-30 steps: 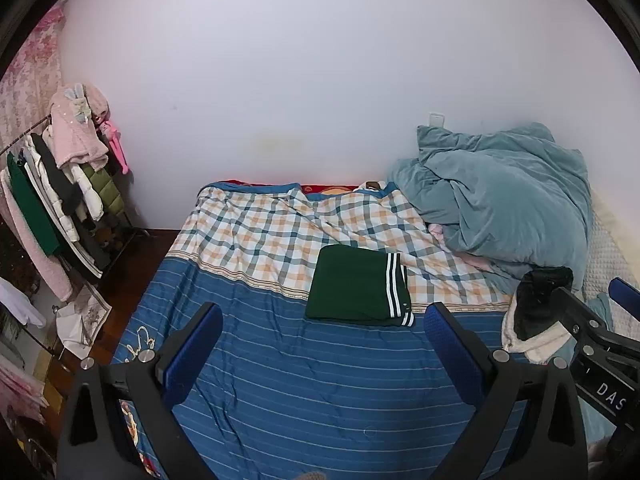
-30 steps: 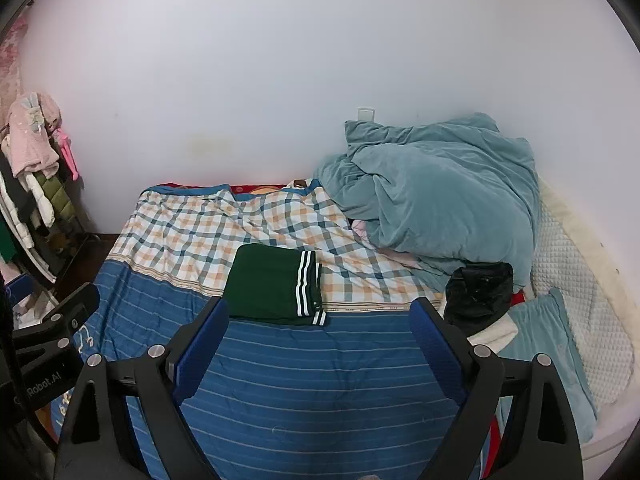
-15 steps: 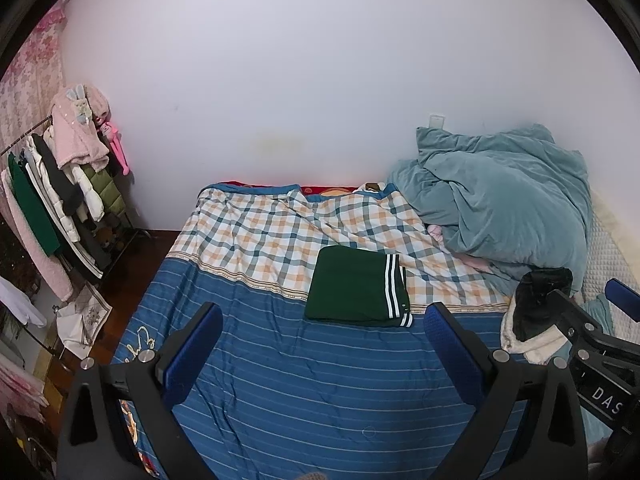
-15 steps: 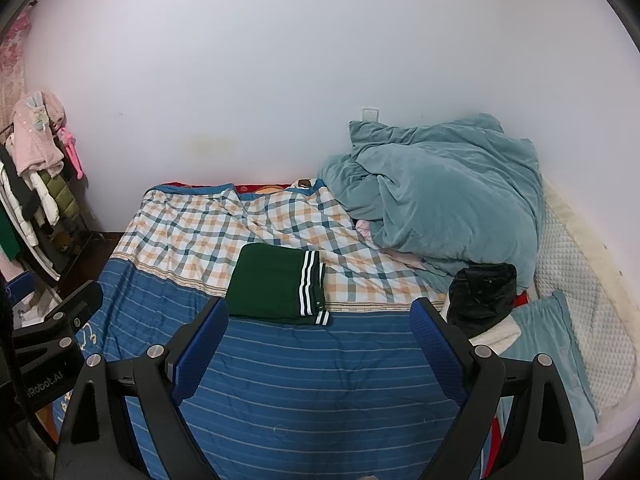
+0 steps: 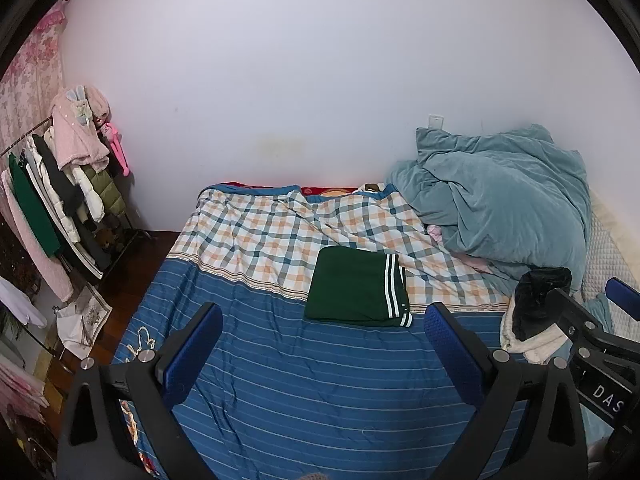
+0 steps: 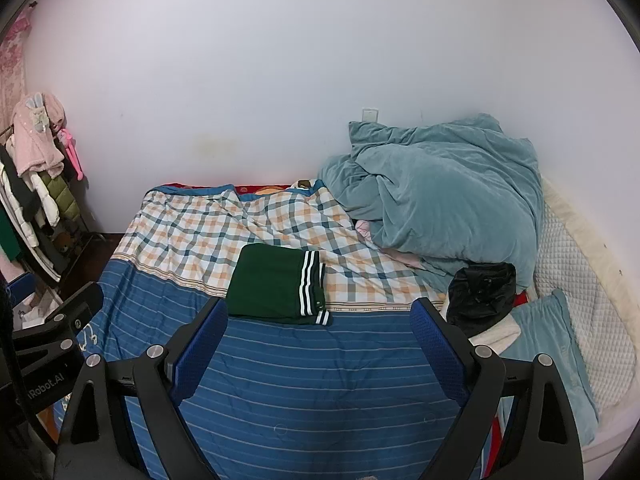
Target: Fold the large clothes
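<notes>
Here, your left gripper (image 5: 322,334) and right gripper (image 6: 320,328) hover spread wide and empty; reaching carelessly risks rumpling the folded green garment (image 5: 358,287) beyond them.

- The bed (image 5: 320,420) (image 6: 340,400) is covered by a sheet — blue with thin pale stripes on the near part, orange-and-blue check toward the wall.
- A folded dark green garment (image 5: 356,292) (image 6: 278,284) with white stripes along its right edge lies flat across the line where the blue meets the check.
- A rumpled teal duvet (image 5: 500,200) (image 6: 440,192) is heaped at the far right corner.
- A black bundle (image 5: 540,300) (image 6: 480,292) sits on white cloth just below the duvet.
- A teal pillow (image 6: 548,356) lies at the right edge.
</notes>
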Demonstrator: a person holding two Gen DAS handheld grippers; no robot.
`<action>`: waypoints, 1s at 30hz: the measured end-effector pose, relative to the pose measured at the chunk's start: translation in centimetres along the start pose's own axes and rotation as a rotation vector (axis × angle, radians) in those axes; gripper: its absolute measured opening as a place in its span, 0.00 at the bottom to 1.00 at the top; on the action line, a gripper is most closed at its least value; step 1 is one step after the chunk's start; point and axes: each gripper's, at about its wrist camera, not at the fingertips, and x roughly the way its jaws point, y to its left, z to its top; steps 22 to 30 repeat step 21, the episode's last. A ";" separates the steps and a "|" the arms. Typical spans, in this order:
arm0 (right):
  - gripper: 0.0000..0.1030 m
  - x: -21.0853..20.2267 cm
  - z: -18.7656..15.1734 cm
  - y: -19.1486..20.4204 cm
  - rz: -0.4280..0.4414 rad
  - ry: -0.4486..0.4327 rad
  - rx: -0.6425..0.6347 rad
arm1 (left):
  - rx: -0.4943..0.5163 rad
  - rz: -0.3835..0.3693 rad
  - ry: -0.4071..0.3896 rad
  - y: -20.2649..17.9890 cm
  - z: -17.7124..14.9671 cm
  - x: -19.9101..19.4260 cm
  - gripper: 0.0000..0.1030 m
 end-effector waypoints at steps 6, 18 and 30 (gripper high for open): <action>0.91 -0.1 -0.2 0.1 -0.003 -0.002 0.001 | 0.000 0.003 -0.002 -0.3 0.0 0.0 1.00; 0.91 -0.6 -0.7 0.2 -0.006 0.000 0.009 | -0.006 0.006 -0.009 0.1 0.0 -0.3 1.00; 0.91 -0.9 -0.9 0.1 -0.007 0.001 0.013 | -0.012 0.004 -0.016 0.4 0.0 -0.4 1.00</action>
